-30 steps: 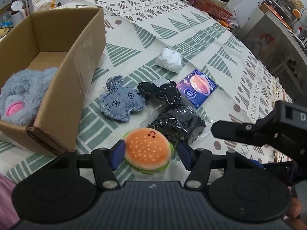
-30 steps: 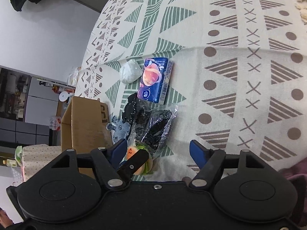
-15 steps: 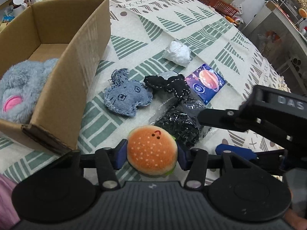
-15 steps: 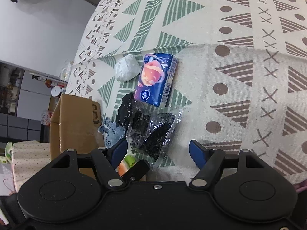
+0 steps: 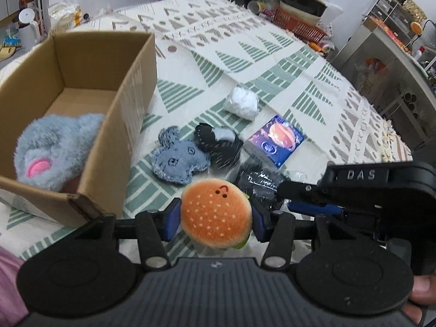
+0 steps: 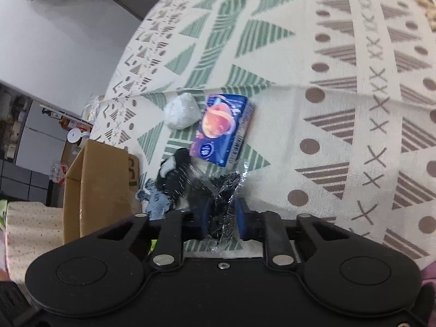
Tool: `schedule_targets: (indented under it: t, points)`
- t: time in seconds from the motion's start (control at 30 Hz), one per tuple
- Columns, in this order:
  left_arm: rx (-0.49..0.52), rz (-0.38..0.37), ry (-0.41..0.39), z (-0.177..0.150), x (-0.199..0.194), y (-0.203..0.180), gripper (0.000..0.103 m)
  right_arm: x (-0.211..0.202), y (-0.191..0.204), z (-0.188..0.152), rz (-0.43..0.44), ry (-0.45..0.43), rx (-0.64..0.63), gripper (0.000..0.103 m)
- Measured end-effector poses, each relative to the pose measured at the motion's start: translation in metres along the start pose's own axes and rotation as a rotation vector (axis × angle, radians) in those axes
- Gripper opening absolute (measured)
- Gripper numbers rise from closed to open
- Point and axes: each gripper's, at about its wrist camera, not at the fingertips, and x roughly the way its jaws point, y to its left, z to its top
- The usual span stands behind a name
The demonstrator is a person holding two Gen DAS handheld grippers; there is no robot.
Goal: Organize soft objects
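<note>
Left of the left gripper's [image 5: 215, 218] fingers stands an open brown cardboard box [image 5: 130, 87] with a fluffy grey plush toy [image 5: 51, 147] inside. Those fingers pinch a round orange plush hamburger [image 5: 216, 214]. The right gripper [image 6: 221, 218] has closed on a clear plastic bag of black items [image 6: 222, 190].
</note>
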Motion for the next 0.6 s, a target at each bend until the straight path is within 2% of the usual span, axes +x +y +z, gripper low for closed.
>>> schedule_targets:
  t: [0.17,0.2,0.4,0.6]
  points:
    - [0.018,-0.015,-0.041,0.001,-0.023,0.000,0.051,-0.021,0.005,-0.008,0.004,-0.039,-0.020,0.008]
    - [0.019,-0.020,-0.050,0.002,-0.029,0.000,0.051,-0.026,0.005,-0.009,0.002,-0.049,-0.019,0.002]
    - [0.024,-0.051,-0.115,0.007,-0.055,0.001,0.051,-0.042,0.009,-0.016,0.002,-0.087,-0.025,0.000]
    - [0.009,-0.063,-0.137,0.010,-0.066,0.008,0.051,-0.051,0.012,-0.019,0.001,-0.118,-0.029,0.000]
